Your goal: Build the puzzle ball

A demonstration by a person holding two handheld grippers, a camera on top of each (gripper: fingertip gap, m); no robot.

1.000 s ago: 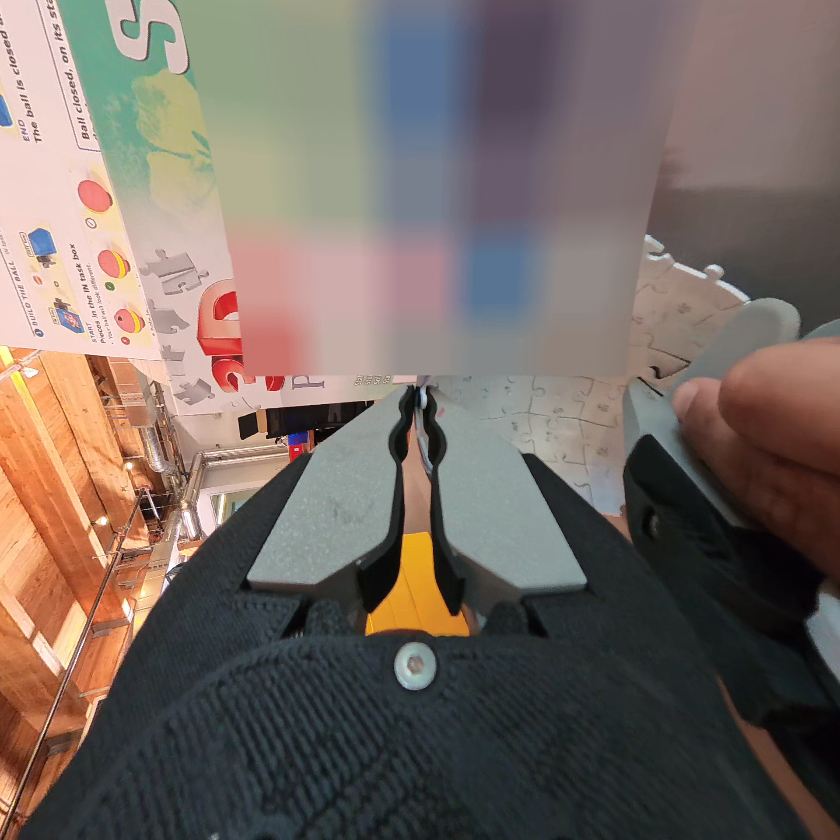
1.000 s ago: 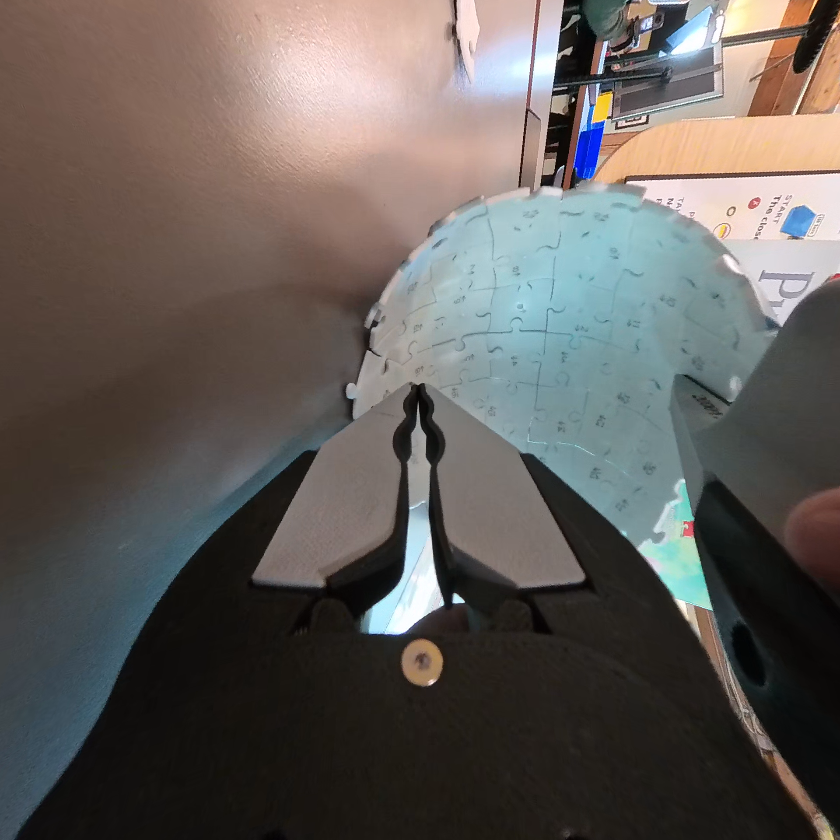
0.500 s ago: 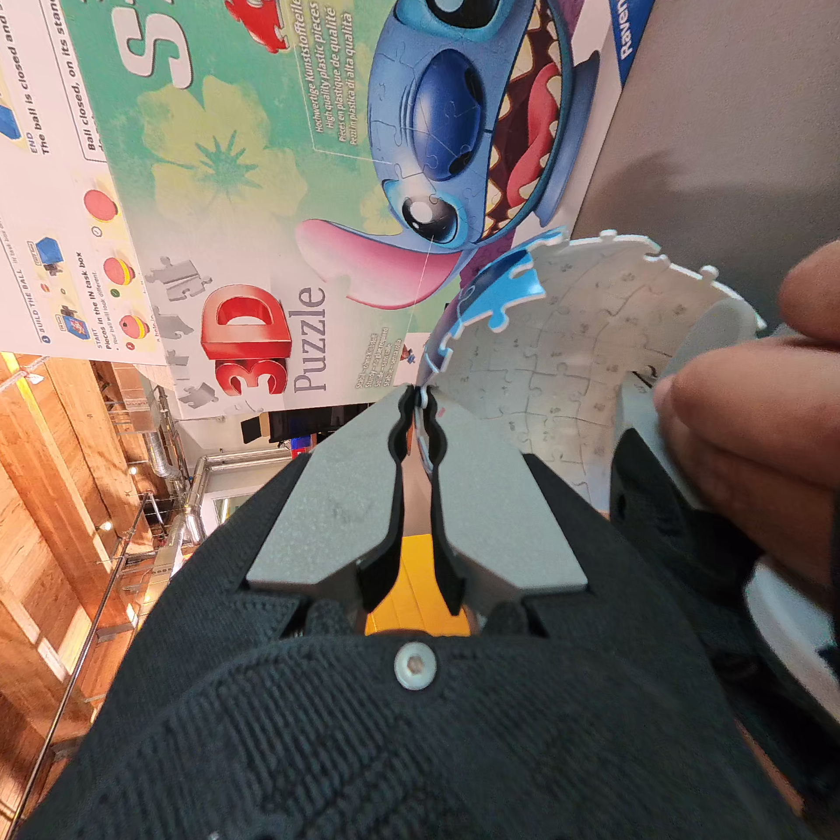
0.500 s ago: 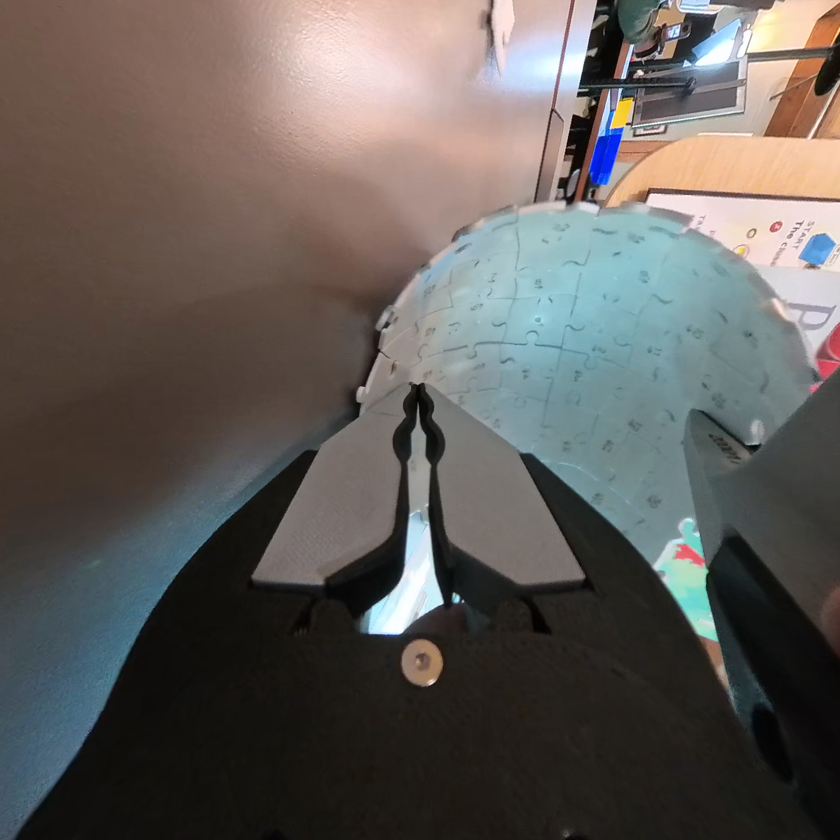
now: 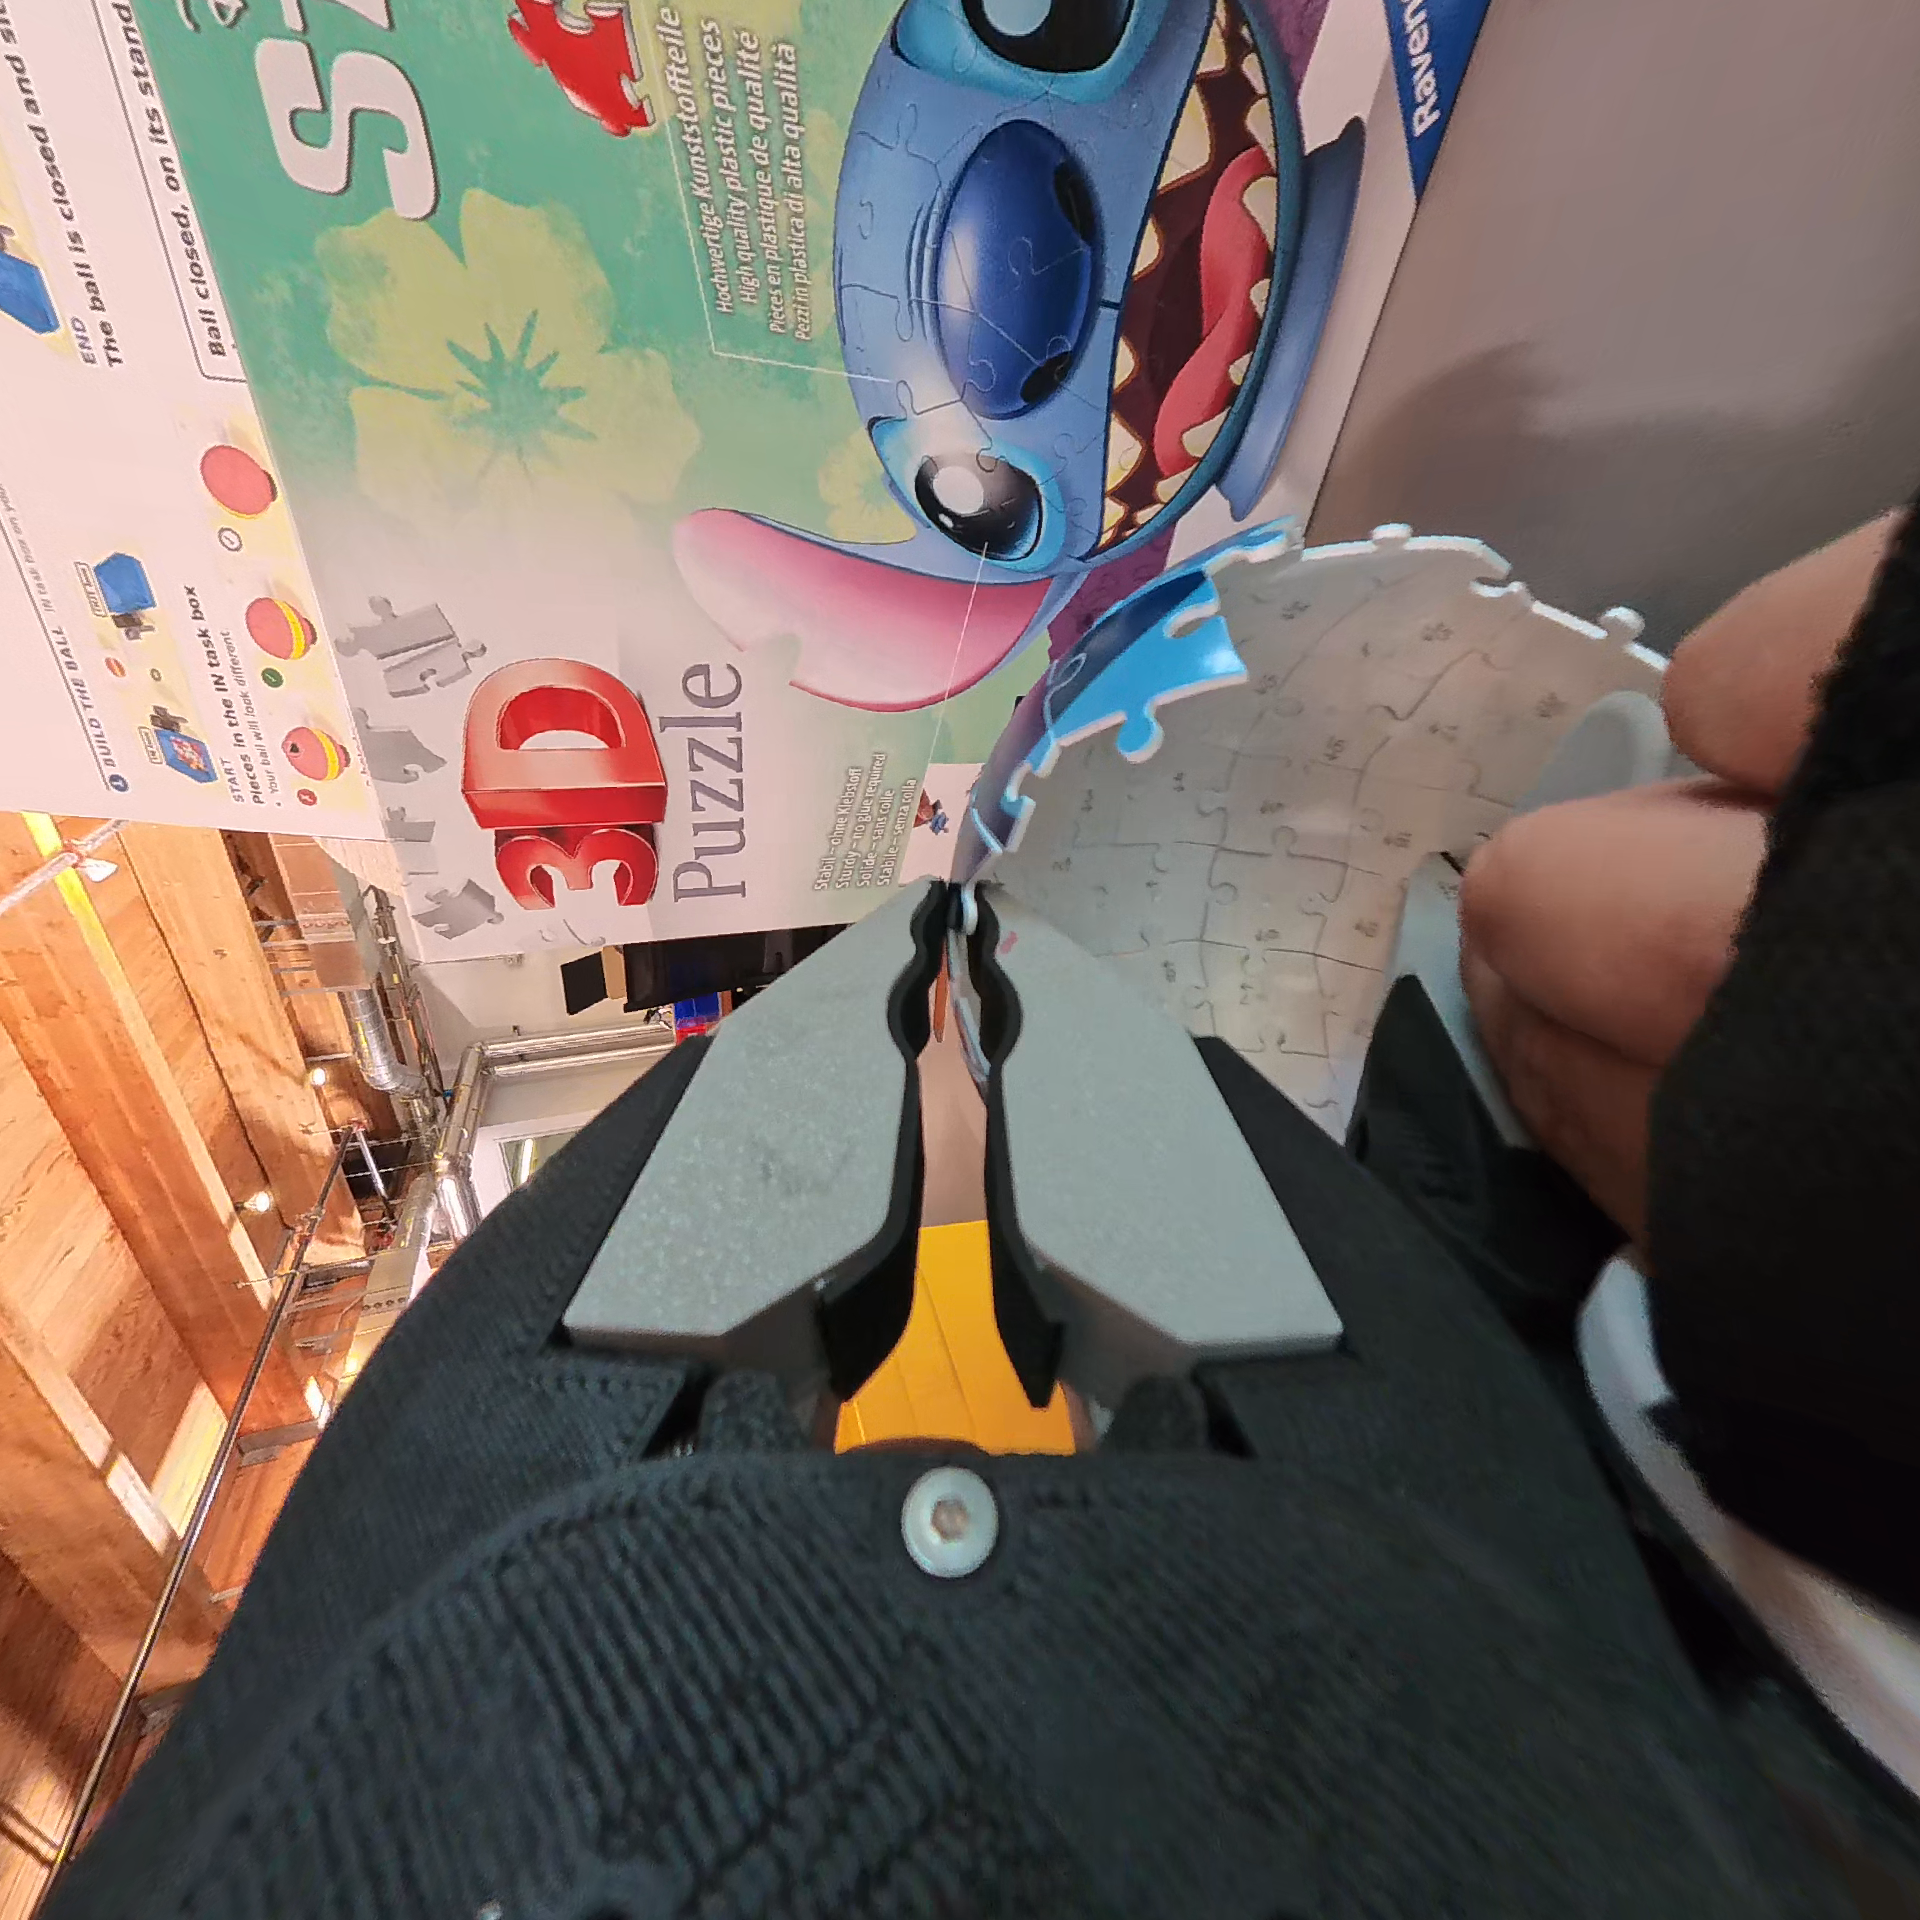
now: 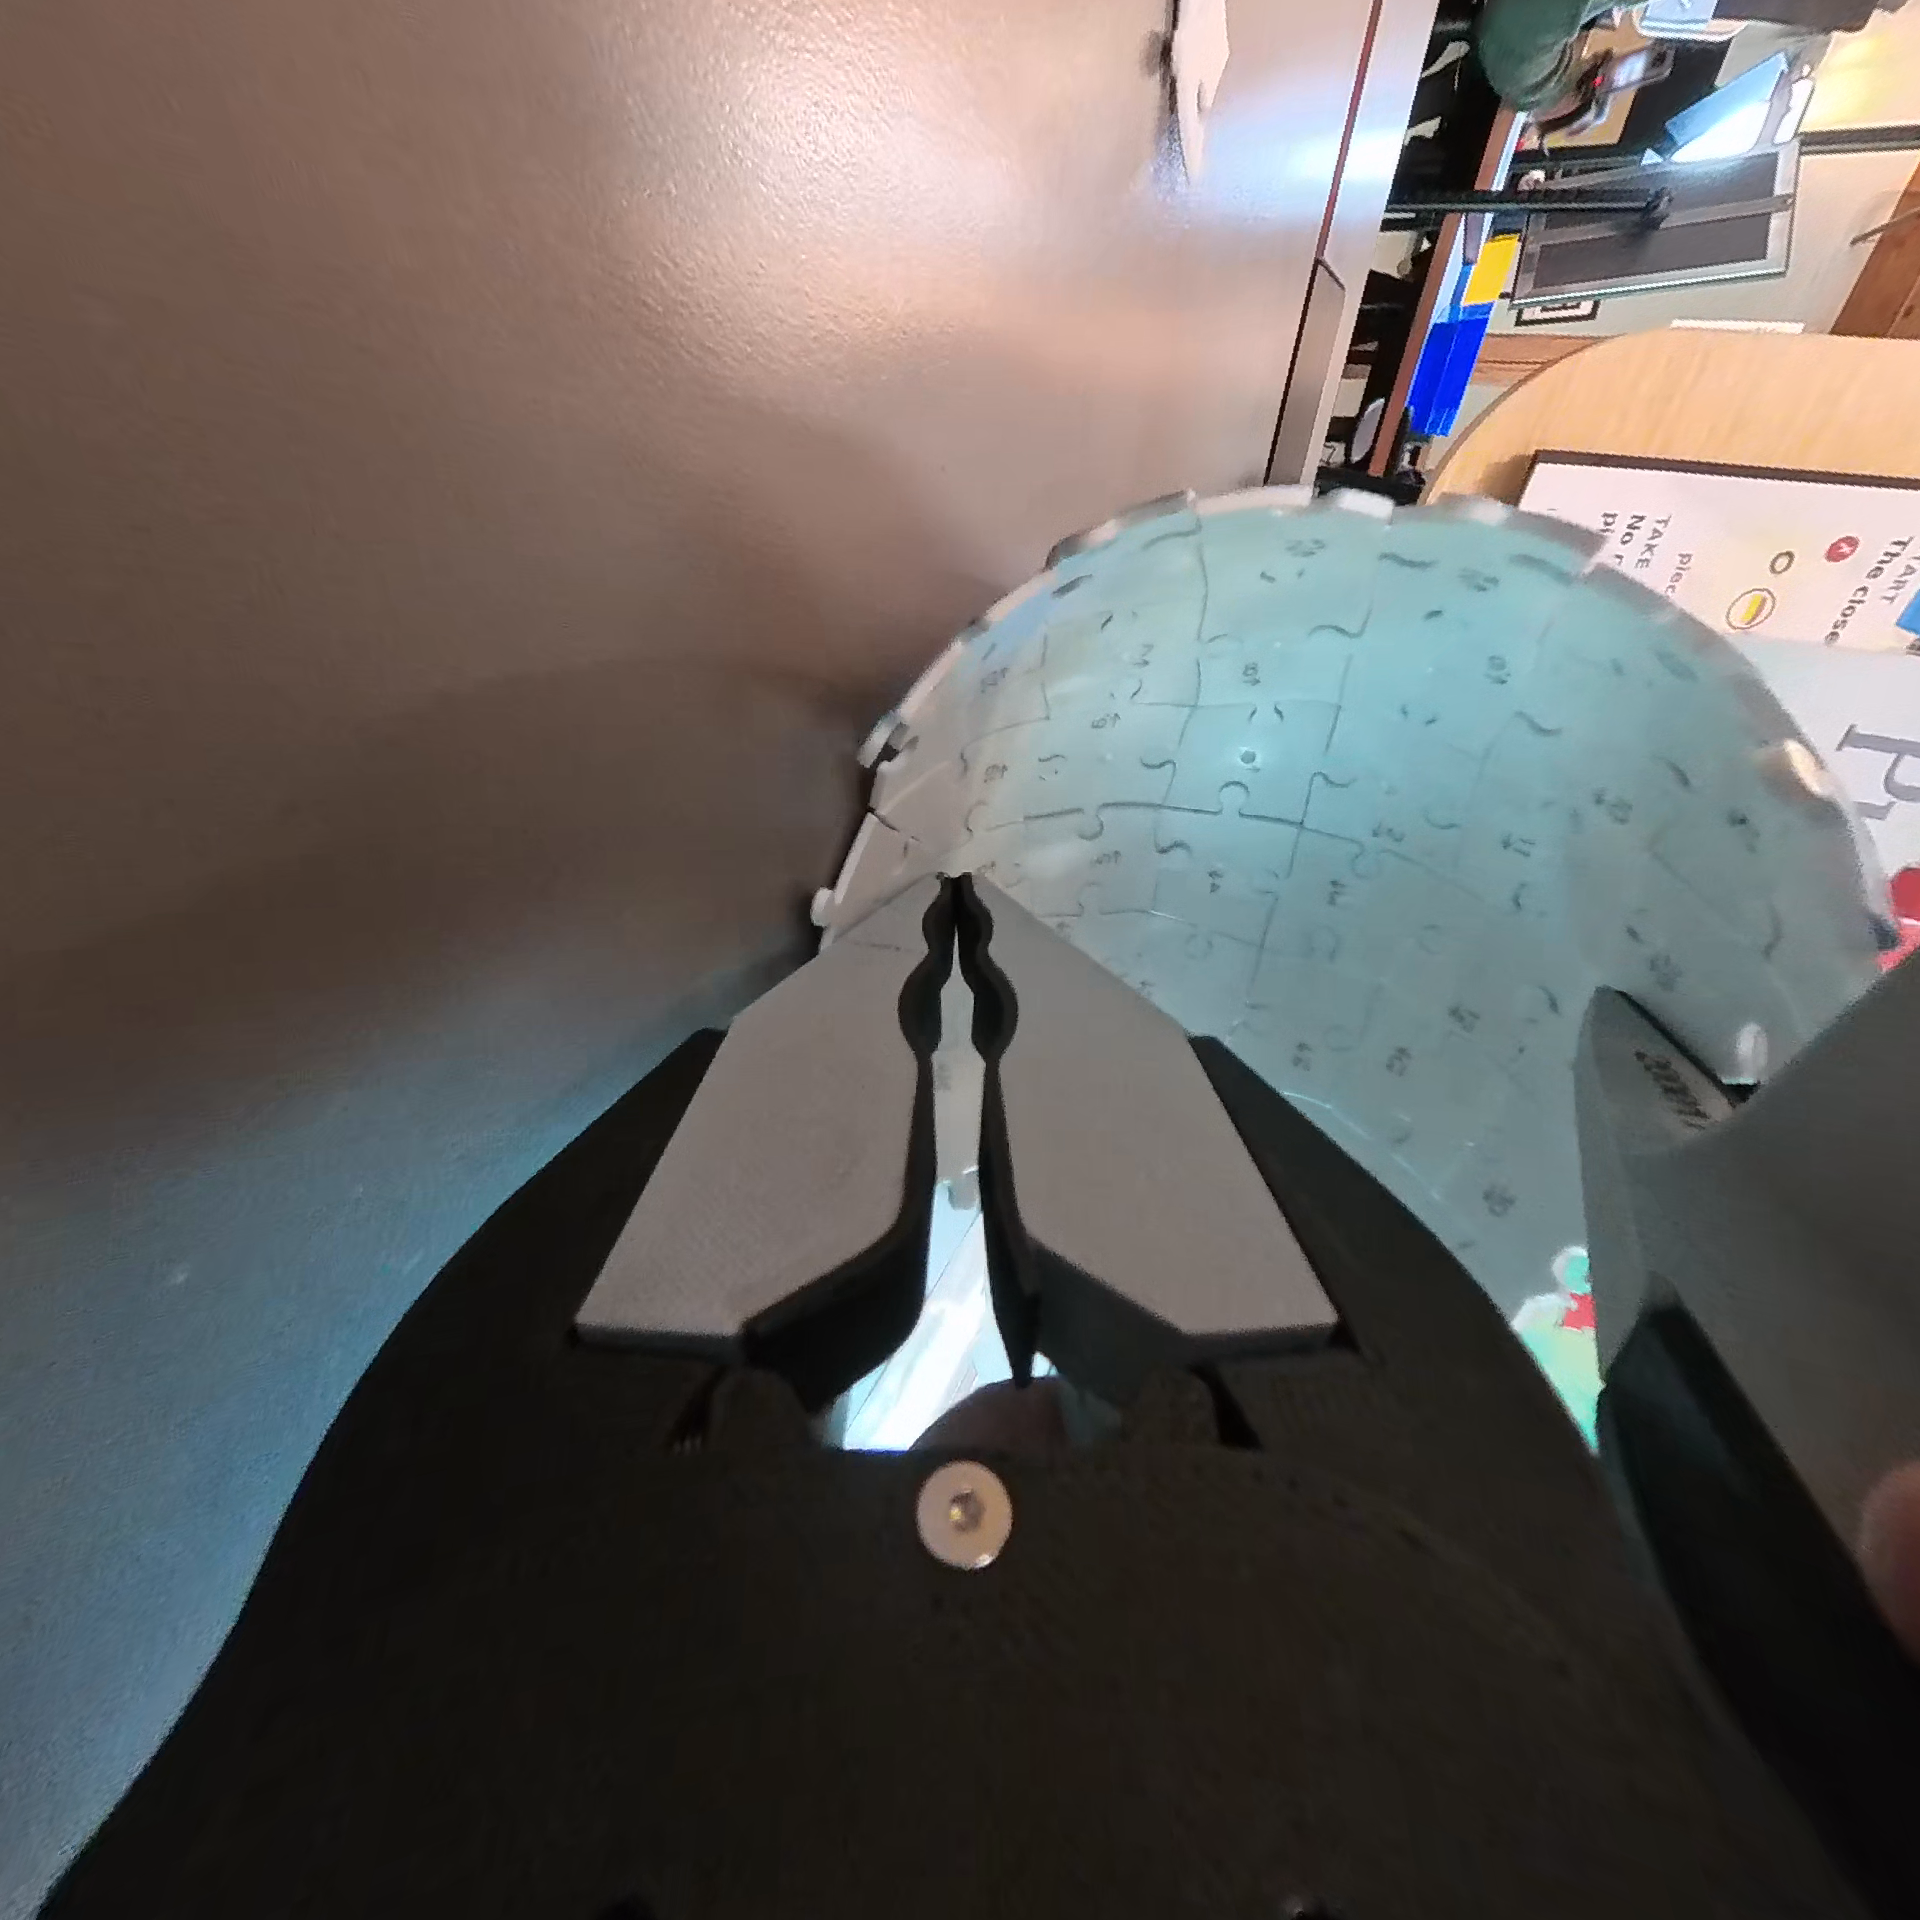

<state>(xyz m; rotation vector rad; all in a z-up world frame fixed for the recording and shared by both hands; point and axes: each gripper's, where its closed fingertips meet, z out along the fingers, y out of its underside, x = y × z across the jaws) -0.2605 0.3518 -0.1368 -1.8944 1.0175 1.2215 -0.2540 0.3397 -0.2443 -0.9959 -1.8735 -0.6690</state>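
A half-built puzzle ball [image 5: 1299,790] is a curved shell, white and numbered inside, blue on its outer rim. It is held up between both grippers. My left gripper [image 5: 956,899] is shut on the shell's rim at its left edge. A hand [image 5: 1621,935] with the other gripper is at the shell's right side. In the right wrist view the inside of the shell [image 6: 1351,831] fills the middle. My right gripper [image 6: 956,883] is shut on its near rim. A grey finger [image 6: 1766,1143] of the left gripper grips the opposite edge.
The puzzle's printed box [image 5: 623,364] lies behind the shell, with a white instruction sheet [image 5: 94,468] beside it, both on a grey table [image 6: 520,520]. A small white piece [image 6: 1195,62] lies far off on the table. Something yellow [image 5: 956,1351] shows under the left fingers. The gap from one gripper's tips to the other's is roughly 11 cm.
Both grippers stay shut on the shell. The shell has tilted and shifted slightly, and the hand at the right of the left wrist view has moved up.
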